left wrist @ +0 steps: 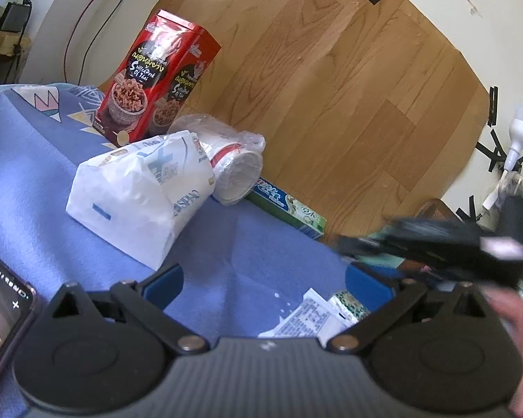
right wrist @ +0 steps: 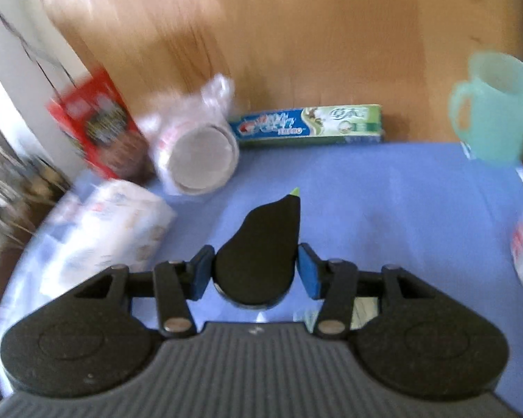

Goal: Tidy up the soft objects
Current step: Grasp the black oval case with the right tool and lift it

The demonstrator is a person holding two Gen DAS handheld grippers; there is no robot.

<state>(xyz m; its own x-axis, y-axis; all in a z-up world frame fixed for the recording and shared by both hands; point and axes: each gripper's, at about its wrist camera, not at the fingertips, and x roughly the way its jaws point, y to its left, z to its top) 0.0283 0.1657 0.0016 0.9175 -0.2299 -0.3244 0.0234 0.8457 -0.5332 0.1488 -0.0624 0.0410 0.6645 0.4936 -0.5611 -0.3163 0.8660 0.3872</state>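
Note:
My right gripper [right wrist: 254, 271] is shut on a black pear-shaped soft object [right wrist: 261, 244] with a green tip, held above the blue cloth [right wrist: 383, 209]. My left gripper [left wrist: 265, 278] is open and empty over the blue cloth [left wrist: 35, 181]. A white soft packet [left wrist: 139, 195] lies ahead left of it; it also shows blurred in the right wrist view [right wrist: 104, 230]. A plastic-wrapped stack of paper cups [left wrist: 233, 160] lies beside the packet, also seen in the right wrist view [right wrist: 195, 153]. The right gripper shows blurred in the left wrist view [left wrist: 436, 240].
A red snack box [left wrist: 157, 76] stands at the cloth's far edge. A toothpaste box [right wrist: 310, 125] lies along the far edge. A green mug [right wrist: 491, 108] stands at the far right. A phone [left wrist: 0, 310] is at the left. Small sachets [left wrist: 317, 317] lie near my left gripper. Wood floor lies beyond.

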